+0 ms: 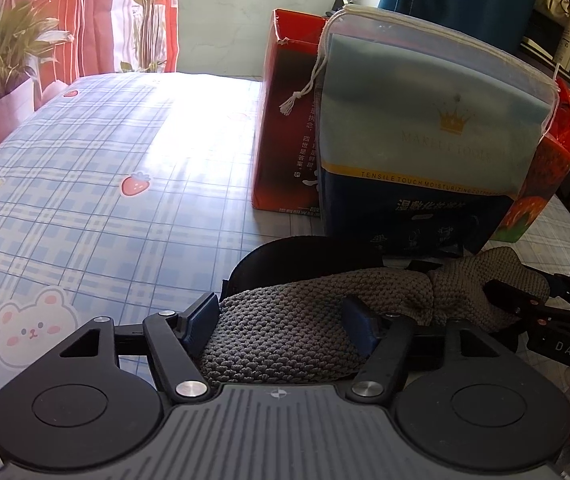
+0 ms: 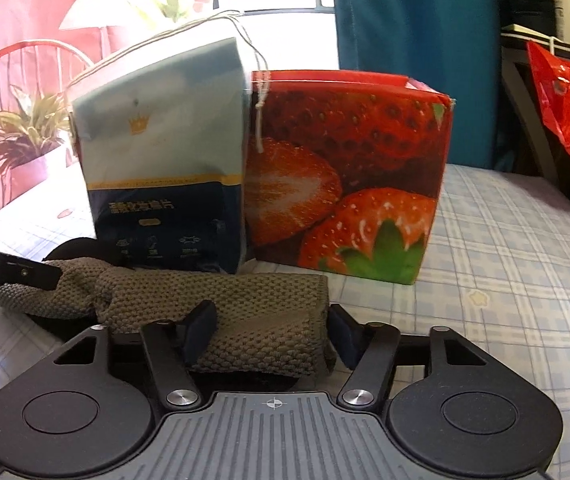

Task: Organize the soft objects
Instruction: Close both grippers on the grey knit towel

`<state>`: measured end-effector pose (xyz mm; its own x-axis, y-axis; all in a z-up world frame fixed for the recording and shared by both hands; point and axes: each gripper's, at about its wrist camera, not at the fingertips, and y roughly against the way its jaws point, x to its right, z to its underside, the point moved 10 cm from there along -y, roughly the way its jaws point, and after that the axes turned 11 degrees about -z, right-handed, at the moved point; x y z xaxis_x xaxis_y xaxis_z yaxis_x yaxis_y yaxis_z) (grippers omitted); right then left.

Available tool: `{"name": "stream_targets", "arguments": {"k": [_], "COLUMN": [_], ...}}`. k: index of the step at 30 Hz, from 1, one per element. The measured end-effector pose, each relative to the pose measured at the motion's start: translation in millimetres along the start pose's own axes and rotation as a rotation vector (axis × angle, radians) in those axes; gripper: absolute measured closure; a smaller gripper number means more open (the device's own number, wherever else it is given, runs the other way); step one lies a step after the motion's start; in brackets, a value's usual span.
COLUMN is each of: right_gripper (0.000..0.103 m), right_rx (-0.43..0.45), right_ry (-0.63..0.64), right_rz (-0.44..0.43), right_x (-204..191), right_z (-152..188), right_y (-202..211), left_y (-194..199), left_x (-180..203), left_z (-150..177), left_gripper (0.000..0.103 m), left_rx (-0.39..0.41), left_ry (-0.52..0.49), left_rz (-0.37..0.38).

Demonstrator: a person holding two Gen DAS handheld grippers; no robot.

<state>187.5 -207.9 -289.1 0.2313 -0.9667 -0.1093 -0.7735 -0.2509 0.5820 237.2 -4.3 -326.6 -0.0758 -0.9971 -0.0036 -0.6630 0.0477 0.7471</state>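
A grey-brown knitted cloth (image 1: 285,332) lies on the checked tablecloth, partly over a black round object (image 1: 305,256). My left gripper (image 1: 283,320) has its jaws around one end of the cloth, pads touching it. My right gripper (image 2: 271,330) has its jaws around the other end of the cloth (image 2: 261,320). The right gripper's finger also shows in the left wrist view (image 1: 517,300), pressed on the cloth. The left gripper's finger shows in the right wrist view (image 2: 17,272) on the cloth's far end.
A blue drawstring pack of cotton pads (image 1: 425,140) leans against a red strawberry-print box (image 2: 349,184) just behind the cloth. A red plastic bag (image 2: 569,100) hangs at the right. Potted plants (image 1: 1,52) stand beyond the table's left edge.
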Motion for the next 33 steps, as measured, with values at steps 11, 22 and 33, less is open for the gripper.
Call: {"name": "stream_targets", "arguments": {"k": [11,22,33], "right_gripper": [0.083,0.083,0.083], "right_rx": [-0.007,-0.005,0.000], "right_ry": [0.156,0.096,0.063], "right_rz": [-0.031,-0.064,-0.082], "right_x": [-25.5,-20.2,-18.2], "right_z": [-0.9,-1.3,-2.0], "right_y": [1.7,2.7,4.5], "left_y": [-0.4,24.2,25.7], "left_x": [-1.4,-19.7,-10.9], "left_z": [-1.2,-1.9,16.2], "left_gripper": [0.032,0.036,0.034], "left_rx": [0.003,0.011,0.019], "left_ry": [0.001,0.067,0.020], "left_rz": [-0.008,-0.002,-0.055]}}
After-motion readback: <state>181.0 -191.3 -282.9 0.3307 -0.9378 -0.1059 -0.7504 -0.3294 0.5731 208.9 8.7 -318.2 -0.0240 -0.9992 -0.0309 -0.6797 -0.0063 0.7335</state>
